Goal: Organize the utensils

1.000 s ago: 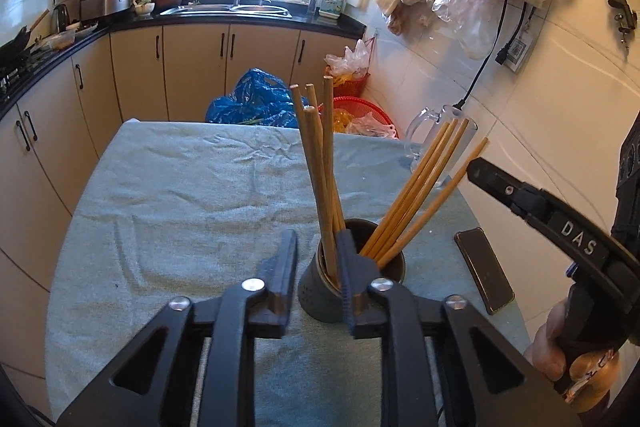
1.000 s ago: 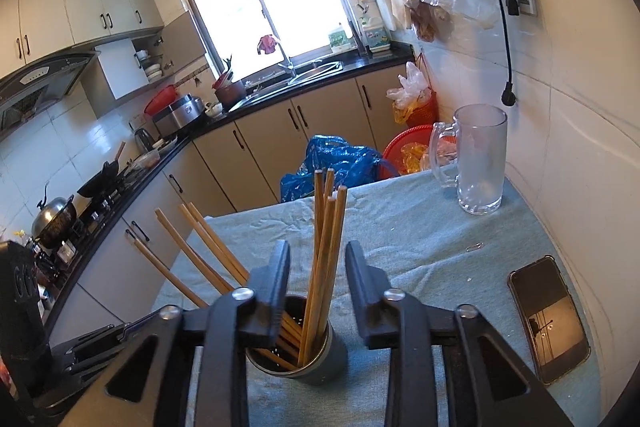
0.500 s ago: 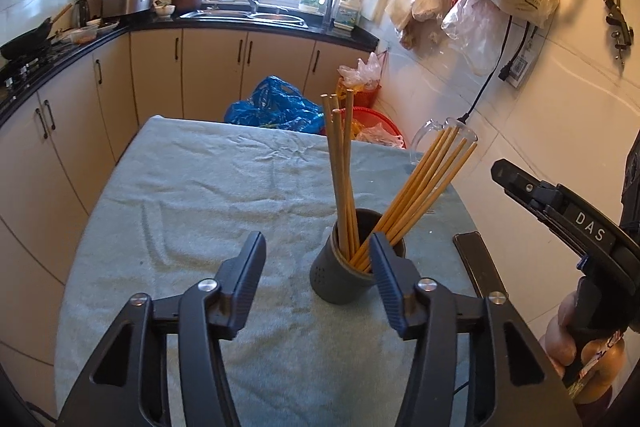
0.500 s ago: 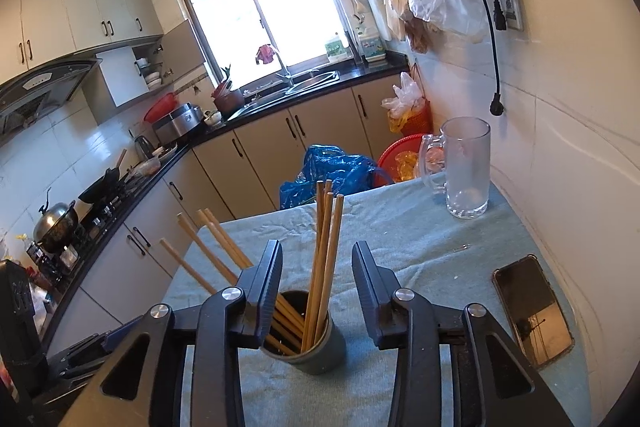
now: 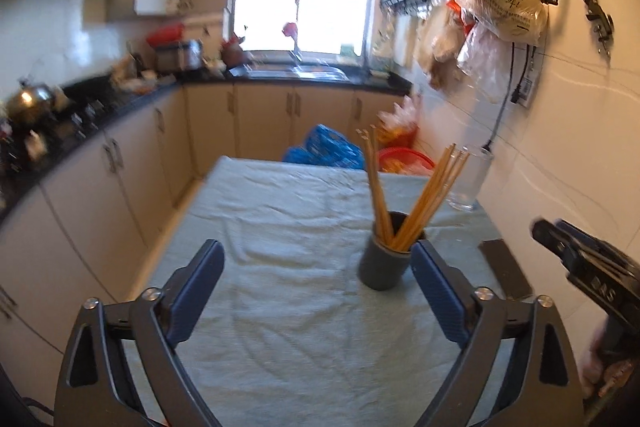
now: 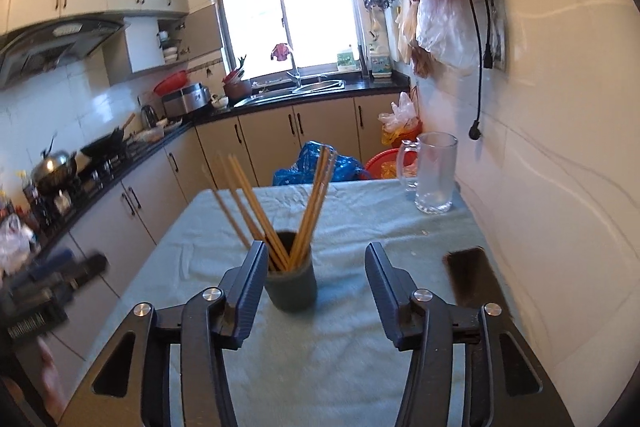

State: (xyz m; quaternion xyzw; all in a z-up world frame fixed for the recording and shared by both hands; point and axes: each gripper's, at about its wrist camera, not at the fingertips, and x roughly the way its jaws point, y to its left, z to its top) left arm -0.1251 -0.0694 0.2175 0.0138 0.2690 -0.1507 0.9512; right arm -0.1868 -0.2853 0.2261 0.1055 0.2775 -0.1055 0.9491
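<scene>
A dark grey holder cup point(image 5: 386, 263) point(image 6: 291, 285) stands on the cloth-covered table point(image 5: 280, 227) point(image 6: 360, 219). Two bunches of wooden chopsticks point(image 5: 416, 195) point(image 6: 276, 203) stand in it, leaning apart. My left gripper point(image 5: 318, 269) is drawn back from the cup, its jaws opening wide with only cloth between them. My right gripper point(image 6: 316, 269) is also back from the cup, jaws opening, nothing gripped; the cup shows behind its left finger. The right gripper point(image 5: 588, 267) shows at the right edge of the left wrist view, the left gripper point(image 6: 44, 287) blurred at the left edge of the right wrist view.
A glass mug point(image 6: 434, 173) point(image 5: 468, 179) stands at the table's far right by the tiled wall. A dark phone point(image 6: 474, 279) point(image 5: 504, 271) lies on the right side. Blue bags point(image 6: 320, 163) and a red basket point(image 5: 404, 161) sit beyond the far edge. Cabinets run along the left.
Both grippers let go of their chopstick bunches, opened and pulled back and up from the cup. The chopsticks now stand free in the cup.
</scene>
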